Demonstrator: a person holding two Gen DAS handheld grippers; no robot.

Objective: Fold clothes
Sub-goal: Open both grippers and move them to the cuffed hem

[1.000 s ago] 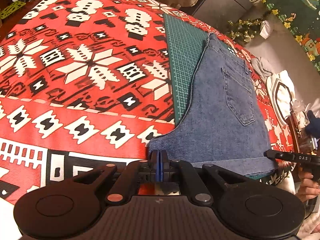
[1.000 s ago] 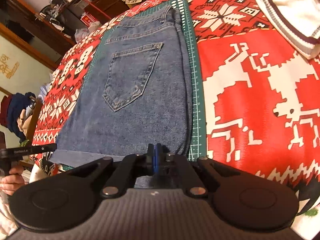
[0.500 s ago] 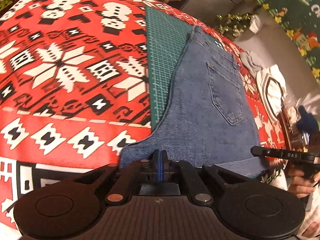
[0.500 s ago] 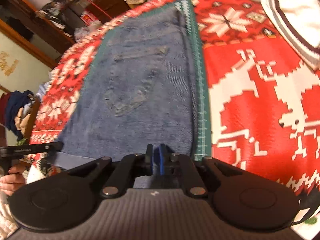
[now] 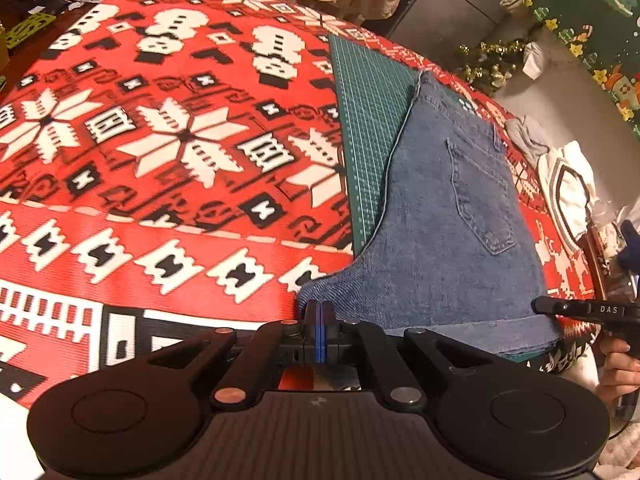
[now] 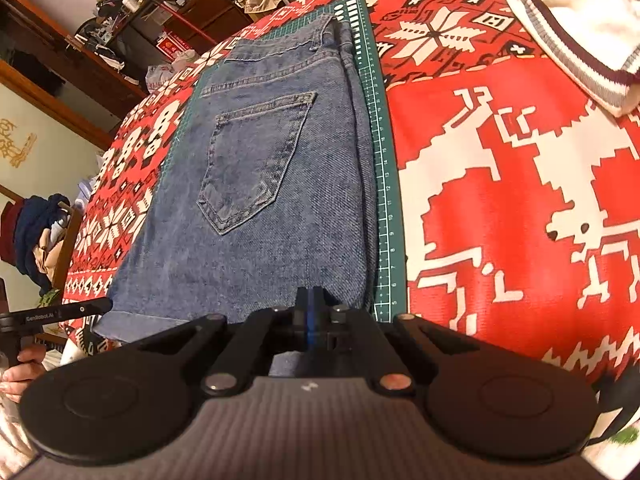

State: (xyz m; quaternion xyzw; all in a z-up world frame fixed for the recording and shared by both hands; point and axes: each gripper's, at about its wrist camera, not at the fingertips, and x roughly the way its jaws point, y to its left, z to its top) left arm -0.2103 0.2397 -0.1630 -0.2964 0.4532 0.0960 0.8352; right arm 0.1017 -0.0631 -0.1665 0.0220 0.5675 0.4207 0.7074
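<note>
At the near edge of the table, your left gripper (image 5: 319, 322) and right gripper (image 6: 311, 312) were each pinched shut on a near corner of the folded jeans (image 6: 256, 184). From both claws the jeans ran lengthwise away along the green mat (image 5: 368, 128), waistband farthest, neither hand nearer. Beyond, the white sweater (image 6: 576, 16) was cut off, and the bitten hem itself was hidden.

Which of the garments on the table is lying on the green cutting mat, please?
The blue denim jeans; the white striped-trim sweater lies off the cutting mat, on the red tablecloth.
</note>
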